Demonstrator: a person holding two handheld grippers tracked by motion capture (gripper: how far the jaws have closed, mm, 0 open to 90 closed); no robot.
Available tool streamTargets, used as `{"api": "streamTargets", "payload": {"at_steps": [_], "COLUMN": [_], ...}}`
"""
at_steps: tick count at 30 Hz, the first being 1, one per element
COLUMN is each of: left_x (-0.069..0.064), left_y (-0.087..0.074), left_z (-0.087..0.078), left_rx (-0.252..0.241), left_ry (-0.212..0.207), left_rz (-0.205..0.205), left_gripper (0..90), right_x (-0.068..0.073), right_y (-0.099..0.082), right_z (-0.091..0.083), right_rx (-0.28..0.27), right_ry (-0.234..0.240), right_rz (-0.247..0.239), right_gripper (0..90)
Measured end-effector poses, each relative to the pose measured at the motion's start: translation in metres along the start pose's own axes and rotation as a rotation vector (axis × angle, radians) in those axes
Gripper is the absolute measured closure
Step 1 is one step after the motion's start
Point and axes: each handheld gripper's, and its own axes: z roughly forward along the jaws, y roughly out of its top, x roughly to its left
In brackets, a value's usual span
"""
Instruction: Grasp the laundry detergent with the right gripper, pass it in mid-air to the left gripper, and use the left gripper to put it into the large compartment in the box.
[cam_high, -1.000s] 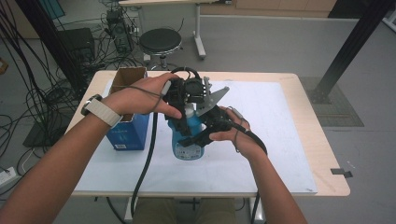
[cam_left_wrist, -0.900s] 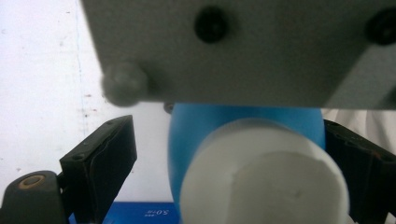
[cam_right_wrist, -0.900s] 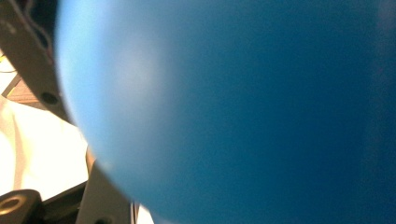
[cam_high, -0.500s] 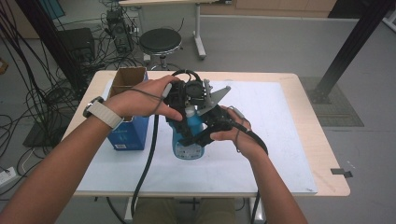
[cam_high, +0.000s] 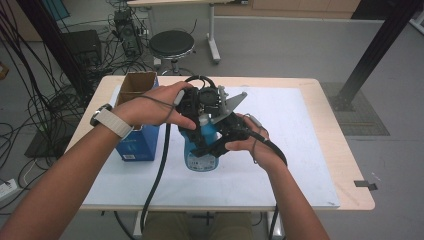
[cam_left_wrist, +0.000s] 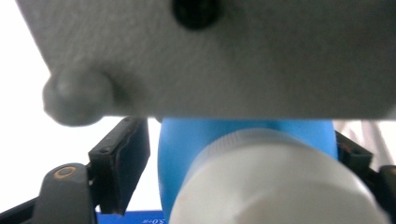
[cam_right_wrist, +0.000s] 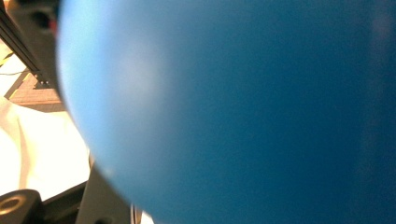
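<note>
High view | right gripper (cam_high: 212, 145) fingers clamp blue bottle (cam_high: 200, 156) | left gripper (cam_high: 202, 117) fingers closing around white cap (cam_left_wrist: 275, 182)

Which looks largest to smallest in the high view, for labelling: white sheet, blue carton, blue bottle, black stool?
1. White sheet.
2. Blue carton.
3. Blue bottle and black stool: alike; the stool stands farther off, so unsure.

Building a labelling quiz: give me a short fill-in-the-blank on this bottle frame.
1. The right gripper is shut on the body of the ____ plastic bottle.
2. The left gripper comes at the bottle's white screw ____ from above.
3. Left of the bottle stands an open blue cardboard ____.
4. The bottle stands on a ____ sheet covering the wooden table.

Missing words: blue; cap; box; white
</note>
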Motion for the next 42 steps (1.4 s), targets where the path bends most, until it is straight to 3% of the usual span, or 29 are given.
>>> {"api": "streamTargets", "payload": {"at_steps": [9, 24, 42], "left_x": [-0.0012, -0.0015, -0.0032], "left_y": [-0.0018, -0.0002, -0.003], "left_z": [0.002, 0.0063, 0.0068], "left_rx": [-0.007, 0.012, -0.008], "left_ry": [-0.032, -0.035, -0.032], "left_rz": [0.004, 0.008, 0.003], "left_gripper": [37.2, 37.5, 37.6], "right_x": [-0.0009, -0.0011, 0.0006], "right_y": [-0.0011, -0.0042, -0.0048], "right_z": [0.0026, 0.0039, 0.0043], "right_rx": [0.004, 0.012, 0.016], "right_ry": [0.008, 0.015, 0.011], "right_rz": [0.0, -0.005, -0.002], "right_gripper": [43.2, 43.1, 43.1]}}
